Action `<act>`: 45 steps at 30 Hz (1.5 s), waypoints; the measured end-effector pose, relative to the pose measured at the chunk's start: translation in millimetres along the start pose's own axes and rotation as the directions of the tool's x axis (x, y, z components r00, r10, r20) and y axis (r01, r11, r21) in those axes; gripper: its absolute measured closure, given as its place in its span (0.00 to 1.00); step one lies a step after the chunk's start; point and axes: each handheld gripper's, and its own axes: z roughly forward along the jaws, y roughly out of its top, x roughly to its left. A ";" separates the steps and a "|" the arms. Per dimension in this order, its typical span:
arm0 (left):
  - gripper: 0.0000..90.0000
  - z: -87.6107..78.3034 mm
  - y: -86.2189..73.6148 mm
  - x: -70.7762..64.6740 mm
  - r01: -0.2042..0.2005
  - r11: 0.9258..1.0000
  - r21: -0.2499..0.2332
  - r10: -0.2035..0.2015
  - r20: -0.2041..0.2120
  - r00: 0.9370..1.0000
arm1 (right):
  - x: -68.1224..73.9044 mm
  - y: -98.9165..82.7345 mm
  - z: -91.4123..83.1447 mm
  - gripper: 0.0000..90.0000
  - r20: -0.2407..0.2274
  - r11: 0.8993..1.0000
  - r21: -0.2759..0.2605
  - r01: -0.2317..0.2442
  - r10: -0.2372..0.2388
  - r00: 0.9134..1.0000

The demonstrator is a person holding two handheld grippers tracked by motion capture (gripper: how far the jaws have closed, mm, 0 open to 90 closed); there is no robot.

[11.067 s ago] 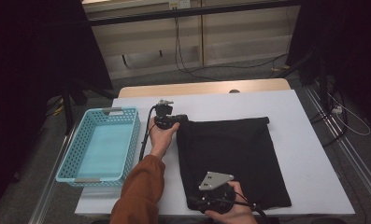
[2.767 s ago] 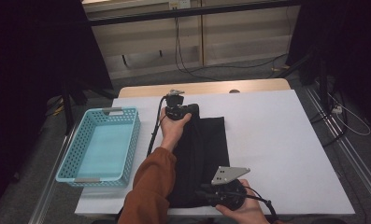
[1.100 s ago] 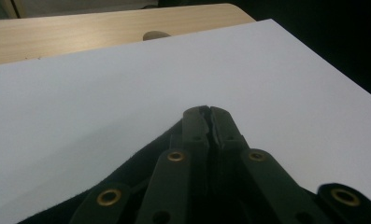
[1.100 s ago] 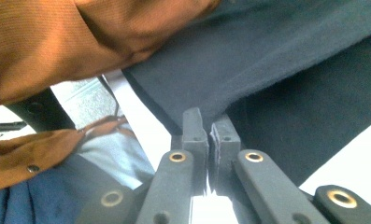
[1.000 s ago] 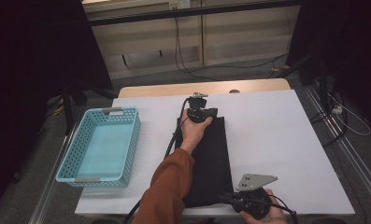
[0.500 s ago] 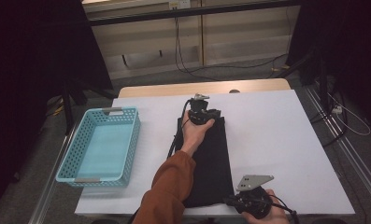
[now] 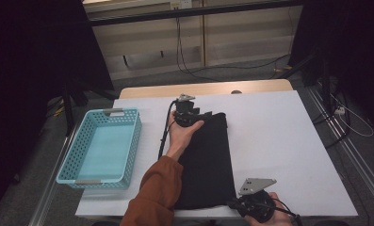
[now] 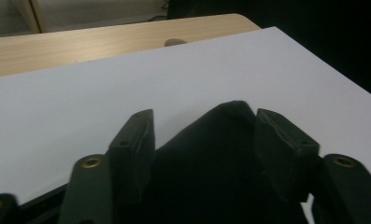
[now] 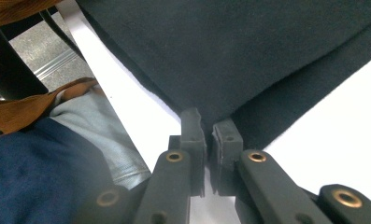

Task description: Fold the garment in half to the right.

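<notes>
Black cloth (image 7: 208,165) lies folded mid-table, running 12 to 6 o'clock. Left gripper (image 8: 204,135) jaws just opening, cloth's far corner loose between. Right gripper (image 9: 205,133) pinches near corner.

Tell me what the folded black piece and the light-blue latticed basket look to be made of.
Folded black piece: likely soft matte woven or knit fabric; it lies limp, flat and creased. Light-blue latticed basket: probably moulded plastic; rigid perforated walls with a slight sheen.

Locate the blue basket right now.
High view: the basket sits at the table's left edge, left of the folded black cloth.
</notes>
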 end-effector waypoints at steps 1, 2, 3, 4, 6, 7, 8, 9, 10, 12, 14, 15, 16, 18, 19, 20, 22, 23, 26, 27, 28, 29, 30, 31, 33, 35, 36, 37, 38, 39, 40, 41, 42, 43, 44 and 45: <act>0.37 -2.5 -1.4 1.9 -0.005 1.000 0.003 0.005 -0.012 1.000 | 0.6 -1.6 -0.5 0.97 0.001 1.000 0.001 -0.002 0.002 1.000; 0.37 -5.0 -3.2 3.2 -0.003 1.000 -0.002 0.003 -0.021 1.000 | 0.6 -1.6 -0.5 0.97 0.001 1.000 0.001 -0.002 0.002 1.000; 0.33 -7.0 -4.8 4.7 -0.002 1.000 -0.005 0.002 -0.025 1.000 | 1.8 -3.2 -0.8 0.98 0.007 1.000 0.005 -0.002 0.002 1.000; 0.33 -9.4 -6.3 6.1 -0.006 1.000 -0.001 0.006 -0.026 1.000 | 1.8 -3.2 -0.8 0.98 0.007 1.000 0.005 -0.002 0.002 1.000; 0.28 -14.4 -10.1 7.1 -0.020 1.000 -0.007 0.020 -0.034 0.999 | 1.8 -3.5 -2.3 0.98 0.013 1.000 0.003 0.002 -0.002 1.000; 0.25 -17.0 -11.9 7.7 -0.025 1.000 -0.011 0.024 -0.036 0.999 | 0.1 -4.1 -3.5 0.98 0.016 1.000 0.002 -0.006 0.005 1.000; 0.25 -19.3 -13.7 8.3 -0.021 1.000 -0.018 0.020 -0.038 0.999 | 0.1 -4.1 -3.5 0.98 0.016 1.000 0.002 -0.006 0.005 1.000; 0.20 -24.4 -16.8 9.2 -0.032 0.999 -0.021 0.031 -0.032 0.999 | -1.6 -4.8 -4.6 0.97 0.023 1.000 0.003 -0.016 0.016 1.000; 0.19 -24.4 -16.8 9.2 -0.032 0.999 -0.021 0.031 -0.032 0.999 | -1.6 -4.8 -4.6 0.97 0.023 1.000 0.003 -0.016 0.016 1.000; 0.17 -30.0 -20.1 9.5 -0.052 0.998 -0.023 0.052 -0.017 0.999 | -2.4 -5.4 -5.2 0.96 0.021 1.000 0.000 -0.016 0.016 1.000; 0.15 -35.0 -23.7 8.9 -0.087 0.996 -0.019 0.086 -0.024 0.996 | -1.5 -5.3 -5.7 0.93 0.025 1.000 0.003 -0.010 0.010 1.000; 0.13 -37.3 -25.3 8.1 -0.100 0.995 -0.022 0.099 -0.034 0.995 | -1.4 -5.4 -5.9 0.91 0.026 1.000 0.000 -0.011 0.011 1.000; 0.13 -39.6 -26.6 8.2 -0.104 0.994 -0.019 0.104 -0.032 0.994 | -1.4 -5.4 -5.9 0.91 0.026 1.000 0.000 -0.011 0.011 1.000; 0.10 -44.1 -29.3 7.8 -0.109 0.994 -0.018 0.109 -0.029 0.994 | -3.0 -5.1 -8.0 0.84 0.028 1.000 -0.014 -0.016 0.016 0.999; 0.10 -46.7 -30.7 7.9 -0.120 0.993 -0.015 0.120 -0.029 0.992 | -3.0 -5.1 -8.0 0.84 0.028 1.000 -0.014 -0.016 0.016 0.999; 0.09 -48.8 -32.3 7.5 -0.126 0.992 -0.015 0.125 -0.022 0.992 | -4.6 -4.1 -10.7 0.76 0.039 0.999 -0.034 -0.013 0.014 0.999; 0.09 -52.0 -37.0 9.3 -0.153 0.988 -0.006 0.153 -0.014 0.988 | -4.8 -2.5 -13.3 0.72 0.048 0.998 -0.065 0.015 -0.012 0.999; 0.08 -52.0 -37.0 9.3 -0.153 0.988 -0.006 0.153 -0.014 0.988 | -4.8 -2.5 -13.3 0.72 0.048 0.998 -0.065 0.015 -0.012 0.999; 0.07 -55.4 -42.5 12.4 -0.132 0.991 -0.006 0.132 0.003 0.991 | -8.3 1.4 -14.2 0.63 0.041 0.995 -0.101 0.011 -0.007 0.999; 0.07 -56.8 -44.2 12.9 -0.133 0.991 -0.003 0.133 0.005 0.991 | -9.1 2.3 -14.3 0.60 0.039 0.995 -0.103 0.011 -0.007 0.999; 0.07 -58.4 -45.2 13.3 -0.132 0.991 0.001 0.132 0.002 0.991 | -9.1 2.3 -14.3 0.60 0.039 0.995 -0.103 0.011 -0.007 0.999; 0.07 -60.5 -46.5 13.3 -0.133 0.991 -0.004 0.133 0.000 0.991 | -10.0 3.5 -14.8 0.55 0.033 0.994 -0.111 0.008 -0.005 0.999; 0.06 -63.0 -47.7 13.3 -0.149 0.989 -0.004 0.149 0.000 0.989 | -10.1 3.9 -15.3 0.54 0.028 0.994 -0.113 0.007 -0.003 1.000; 0.06 -65.8 -48.8 13.8 -0.159 0.987 -0.004 0.160 0.003 0.987 | -10.2 4.2 -16.3 0.52 0.029 0.993 -0.118 0.006 -0.003 1.000; 0.06 -71.1 -51.9 15.2 -0.156 0.988 0.000 0.156 0.009 0.988 | -9.6 5.2 -19.7 0.48 0.026 0.990 -0.138 0.011 -0.008 1.000; 0.06 -78.3 -58.3 16.6 -0.157 0.988 0.003 0.157 0.005 0.988 | -10.3 6.8 -21.7 0.44 0.022 0.989 -0.146 0.007 -0.004 1.000; 0.06 -78.3 -58.3 16.6 -0.157 0.988 0.003 0.157 0.005 0.988 | -10.3 6.8 -21.7 0.44 0.022 0.989 -0.146 0.007 -0.004 1.000; 0.06 -80.7 -60.3 17.2 -0.154 0.988 0.004 0.154 0.002 0.988 | -13.2 7.7 -21.5 0.43 0.016 0.990 -0.141 -0.001 0.004 1.000; 0.06 -83.2 -62.6 17.4 -0.149 0.989 0.000 0.149 -0.003 0.989 | -14.8 8.1 -21.1 0.42 0.017 0.989 -0.144 -0.009 0.011 1.000; 0.06 -86.0 -64.4 18.2 -0.152 0.988 0.002 0.152 -0.003 0.988 | -14.8 8.1 -21.1 0.42 0.017 0.989 -0.144 -0.009 0.011 1.000; 0.06 -88.6 -66.4 18.8 -0.149 0.989 -0.006 0.149 -0.005 0.989 | -17.5 10.2 -19.7 0.40 0.016 0.990 -0.144 -0.006 0.008 1.000; 0.06 -93.8 -69.4 19.8 -0.146 0.989 -0.013 0.146 0.000 0.989 | -19.0 11.6 -18.6 0.38 0.017 0.989 -0.145 -0.006 0.008 1.000; 0.06 -93.8 -69.4 19.8 -0.146 0.989 -0.013 0.146 0.000 0.989 | -19.0 11.6 -18.6 0.38 0.017 0.989 -0.145 -0.006 0.008 1.000; 0.06 -96.6 -70.8 19.5 -0.141 0.990 -0.017 0.141 -0.002 0.990 | -20.7 13.1 -16.9 0.36 0.011 0.990 -0.140 -0.005 0.006 1.000; 0.06 -99.2 -72.4 19.5 -0.139 0.990 -0.023 0.139 0.005 0.990 | -23.5 16.5 -12.3 0.34 0.006 0.992 -0.122 -0.001 0.002 1.000; 0.06 -103.6 -74.5 18.4 -0.142 0.990 -0.019 0.143 0.003 0.990 | -24.3 17.7 -10.3 0.34 0.008 0.992 -0.127 0.005 -0.004 1.000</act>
